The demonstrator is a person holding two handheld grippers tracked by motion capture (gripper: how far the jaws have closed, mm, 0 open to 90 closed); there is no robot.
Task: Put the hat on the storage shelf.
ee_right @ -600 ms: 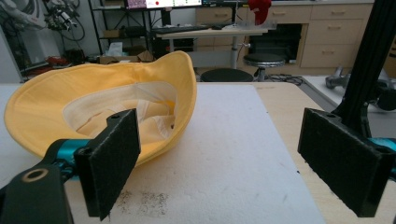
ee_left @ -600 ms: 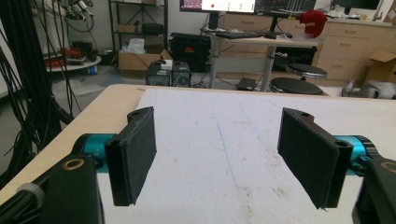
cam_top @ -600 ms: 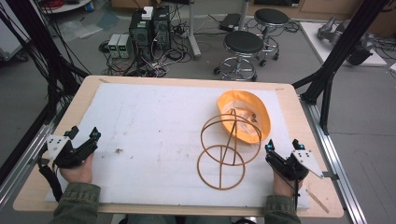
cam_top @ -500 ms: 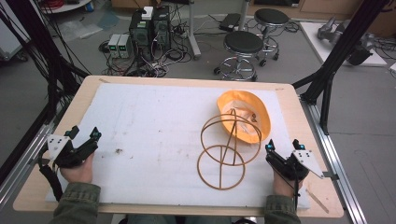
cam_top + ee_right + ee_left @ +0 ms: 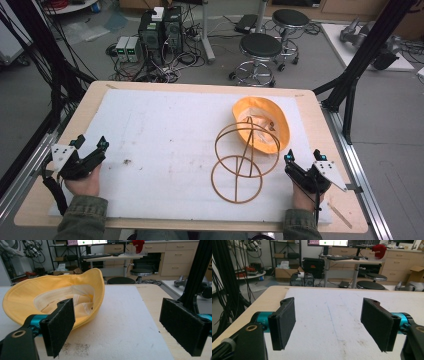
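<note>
Two grippers rest low on the white mat (image 5: pixel 165 135), high view: left gripper (image 5: pixel 90 150) at 8 o'clock, right gripper (image 5: pixel 300 162) at 4 o'clock, both jaws spread wide, nothing between. Yellow cloth hat (image 5: pixel 272 125) lies brim-up at 2 o'clock, soft and floppy; thin wooden wire-frame stand (image 5: pixel 242 160) of rings and arcs is just in front, overlapping it. Wood-edged table (image 5: pixel 100 92).

Left gripper view: flat black foam-textured pads (image 5: pixel 284 322), teal barrels, wide apart over bare mat.

Right gripper view: pads (image 5: pixel 61 323) wide, hat (image 5: pixel 50 298) at 10 o'clock behind the left pad, pale lining visible. No readable writing.
</note>
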